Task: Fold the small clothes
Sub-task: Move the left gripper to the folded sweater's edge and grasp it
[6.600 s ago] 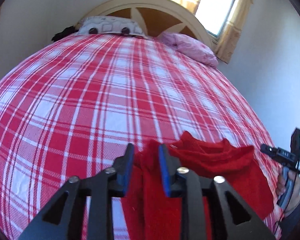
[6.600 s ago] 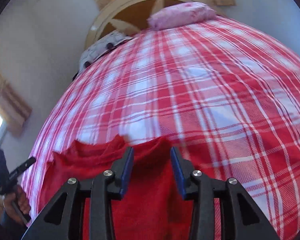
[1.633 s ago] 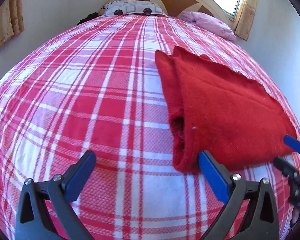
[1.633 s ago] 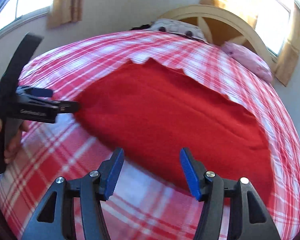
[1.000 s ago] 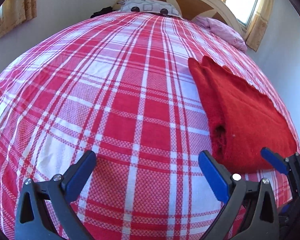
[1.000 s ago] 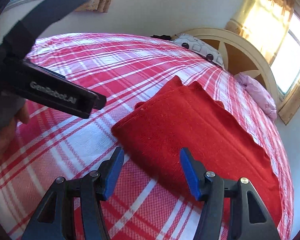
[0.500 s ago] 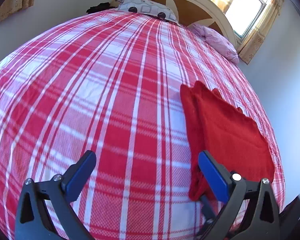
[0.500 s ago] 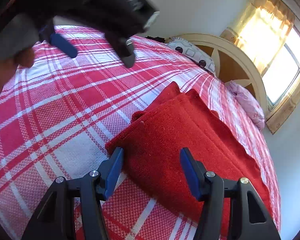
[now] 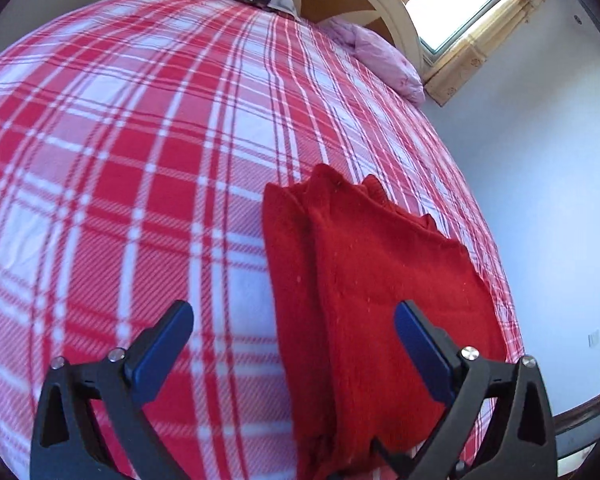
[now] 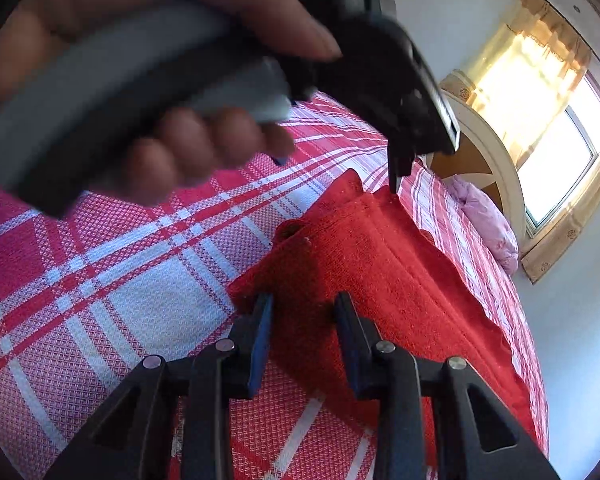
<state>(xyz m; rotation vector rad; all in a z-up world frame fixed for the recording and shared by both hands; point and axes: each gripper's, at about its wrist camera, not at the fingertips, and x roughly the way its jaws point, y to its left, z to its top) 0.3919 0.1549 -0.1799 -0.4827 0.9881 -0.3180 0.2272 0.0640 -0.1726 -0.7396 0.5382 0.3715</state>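
Tongs closing on folded corner

Folded red knit garment lies on the red-and-white plaid bed, at 5 o'clock in the left view. Left tongs gape wide, empty. Right tongs, half-closed, straddle its near corner; next, pinch and fold over.

— How is the red garment made?
— A fuzzy, matt knit is seen, laid on a woven plaid bedsheet.
— And the right gripper?
— Matt black plastic with blue pads.

The folded garment lies on the bed, pillows far behind it.
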